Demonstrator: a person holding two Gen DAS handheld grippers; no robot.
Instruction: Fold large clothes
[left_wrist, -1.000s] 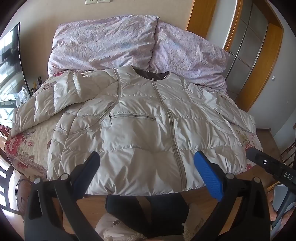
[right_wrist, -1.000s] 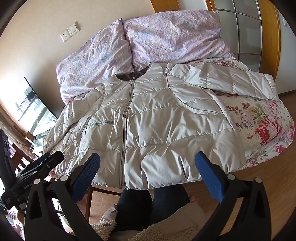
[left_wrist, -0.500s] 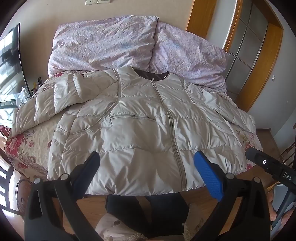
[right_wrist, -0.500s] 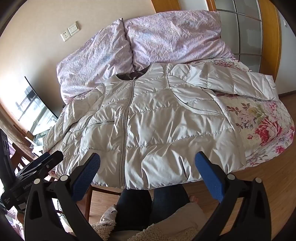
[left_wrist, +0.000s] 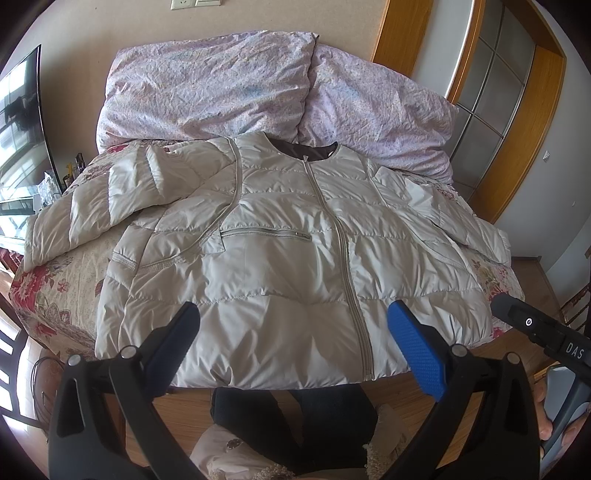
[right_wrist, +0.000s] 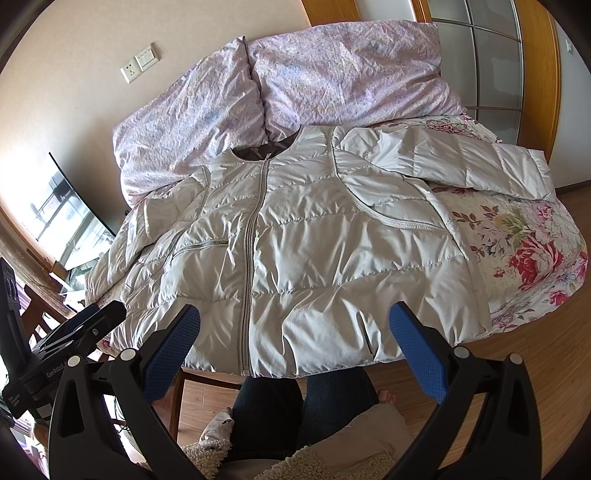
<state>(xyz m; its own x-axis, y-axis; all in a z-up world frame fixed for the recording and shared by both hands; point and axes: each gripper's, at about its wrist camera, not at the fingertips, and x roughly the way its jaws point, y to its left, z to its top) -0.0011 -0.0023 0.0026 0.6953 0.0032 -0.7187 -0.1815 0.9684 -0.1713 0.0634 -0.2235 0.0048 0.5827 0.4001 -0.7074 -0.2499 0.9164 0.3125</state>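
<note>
- Left hand-held gripper (left_wrist: 293, 345) and right hand-held gripper (right_wrist: 295, 345) hover at lower frame, jaws spread wide, empty.
- Just beyond, a pale quilted jacket (left_wrist: 295, 251) lies zipped and face-up across the floral bed (right_wrist: 532, 258), filling mid-frame.
- Likely light, puffy and slick; sleeve cuffs or hem corners look the surest holds.
</note>
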